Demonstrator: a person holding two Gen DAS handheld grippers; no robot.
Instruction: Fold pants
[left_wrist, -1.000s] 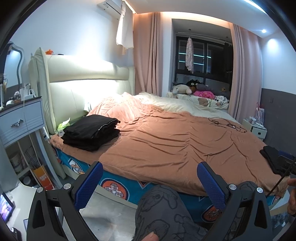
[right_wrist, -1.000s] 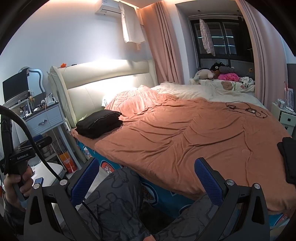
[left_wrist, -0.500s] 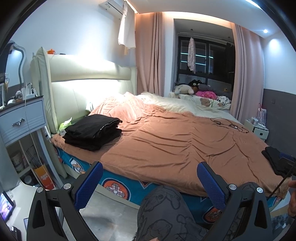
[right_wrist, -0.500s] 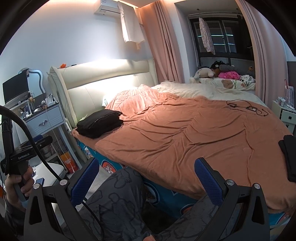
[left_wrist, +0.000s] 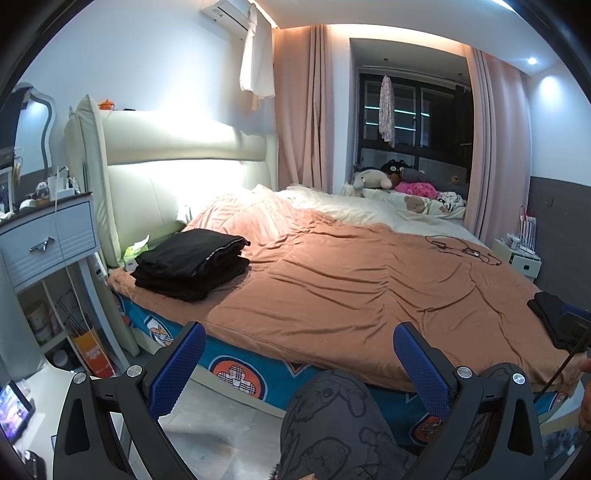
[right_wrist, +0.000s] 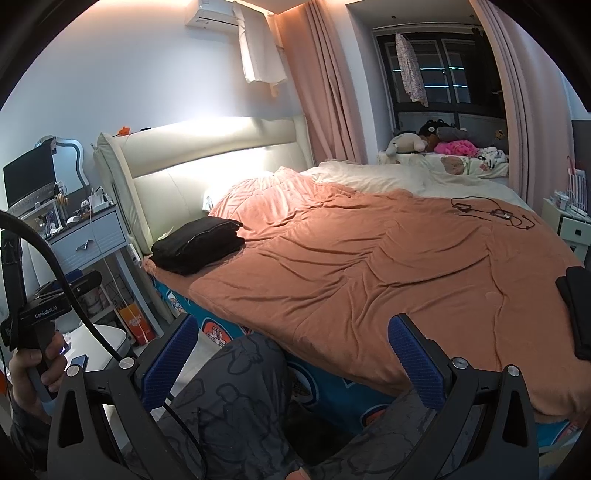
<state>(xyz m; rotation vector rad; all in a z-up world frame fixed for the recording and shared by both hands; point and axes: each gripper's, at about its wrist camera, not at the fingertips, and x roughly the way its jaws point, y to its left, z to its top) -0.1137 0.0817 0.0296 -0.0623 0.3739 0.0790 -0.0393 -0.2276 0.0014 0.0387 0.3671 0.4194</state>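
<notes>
Blue-padded left tongs (left_wrist: 299, 350) and right tongs (right_wrist: 293, 341) gape wide, holding nothing.

Your left gripper (left_wrist: 299, 363) hangs wide apart, holding nothing.
Folded black pants (left_wrist: 192, 264) lie stacked on the bed (left_wrist: 351, 288) near the headboard (left_wrist: 177, 162).

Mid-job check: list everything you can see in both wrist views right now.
folded pants stack: one, black, bed's near corner by headboard
dark garment pile: one, black, bed's right edge
duvet: one, orange-brown, over bed
headboard: one, cream, left
cable: one, black, far side of duvet
plush toys: several, mixed colours, by window
nightstand: one, pale blue, left of bed
left gripper: blue pads, open, empty
right gripper: blue pads, open, empty
knees: grey patterned trousers, below grippers
</notes>
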